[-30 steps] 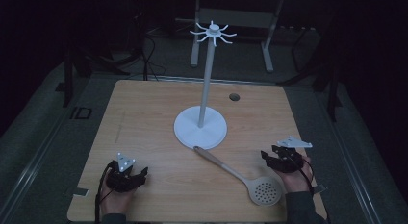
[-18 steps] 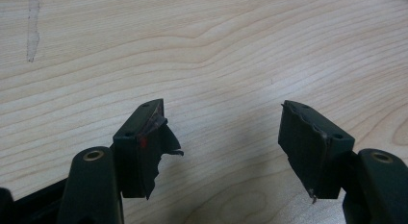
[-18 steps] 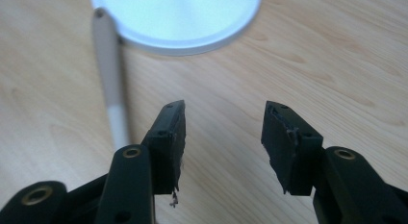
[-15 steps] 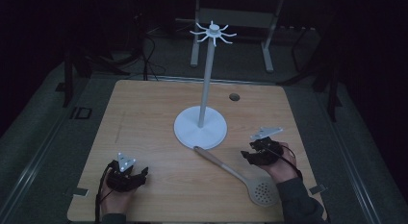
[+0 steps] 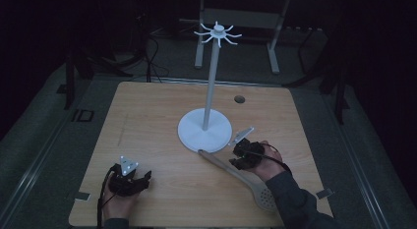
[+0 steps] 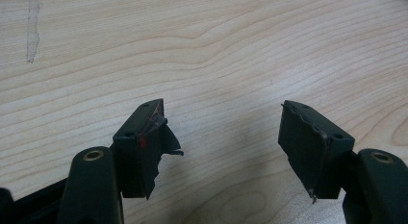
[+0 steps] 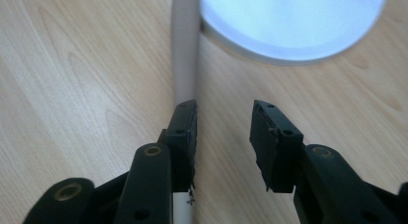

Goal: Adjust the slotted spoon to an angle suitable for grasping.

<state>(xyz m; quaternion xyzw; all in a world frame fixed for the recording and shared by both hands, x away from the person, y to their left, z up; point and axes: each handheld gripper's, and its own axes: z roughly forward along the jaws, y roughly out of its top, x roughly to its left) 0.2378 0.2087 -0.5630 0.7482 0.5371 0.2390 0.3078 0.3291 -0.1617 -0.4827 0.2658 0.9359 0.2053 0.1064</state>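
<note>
Spoon [image 5: 241, 177] not yet gripped, flat on table [image 5: 157, 111], right of centre, handle tip touching stand [image 5: 205, 132] base. Right gripper [image 7: 223, 120] jaws just closing, half-open, handle under left jaw, not between. Left gripper [image 6: 221, 132] wide open, empty. Hanging left.

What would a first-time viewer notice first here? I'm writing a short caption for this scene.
The tall white stand with hooks on top, rising from its round base mid-table. Just in front of it, the slotted spoon lies slanting on the wood, and the right hand-held gripper sits over its handle, jaws apart. The left hand-held gripper rests open at the near left.
</note>
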